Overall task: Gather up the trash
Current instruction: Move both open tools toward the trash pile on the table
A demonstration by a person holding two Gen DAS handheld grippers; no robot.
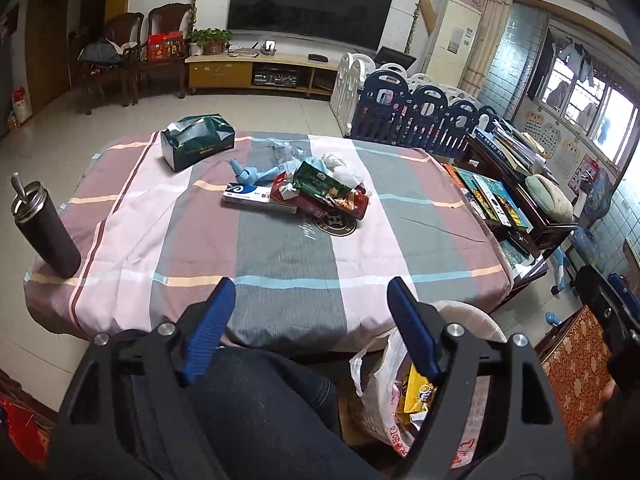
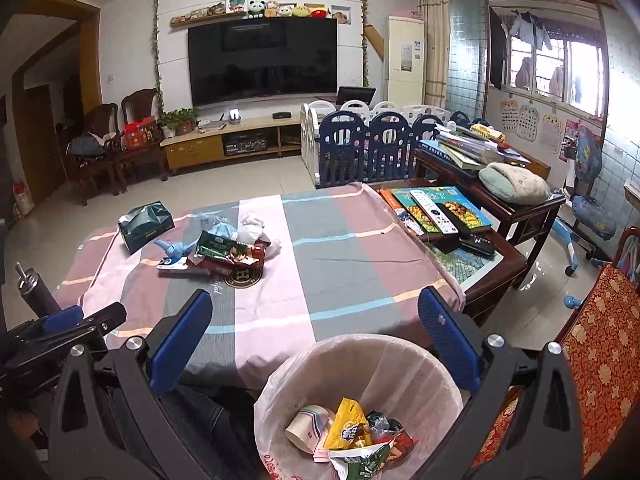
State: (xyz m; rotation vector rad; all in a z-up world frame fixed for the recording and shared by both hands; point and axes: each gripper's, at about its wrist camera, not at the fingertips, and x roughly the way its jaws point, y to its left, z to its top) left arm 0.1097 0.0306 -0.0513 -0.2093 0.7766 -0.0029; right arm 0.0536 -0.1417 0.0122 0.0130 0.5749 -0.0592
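A pile of trash (image 1: 316, 190) lies mid-table on the striped cloth: a green snack bag (image 1: 318, 182), red wrappers, a white-blue box (image 1: 256, 196), a blue glove, white tissue. It also shows in the right wrist view (image 2: 224, 252). A bin lined with a white bag (image 2: 360, 364) holds wrappers and a paper cup below the table's near edge; it also shows in the left wrist view (image 1: 384, 384). My left gripper (image 1: 312, 320) is open and empty above the near edge. My right gripper (image 2: 316, 336) is open and empty over the bin.
A green tissue box (image 1: 198, 142) sits at the table's far left. A black flask (image 1: 44, 232) stands at the left edge. A side table with books and remotes (image 2: 440, 212) is to the right. A red patterned chair (image 2: 592, 344) is at the right.
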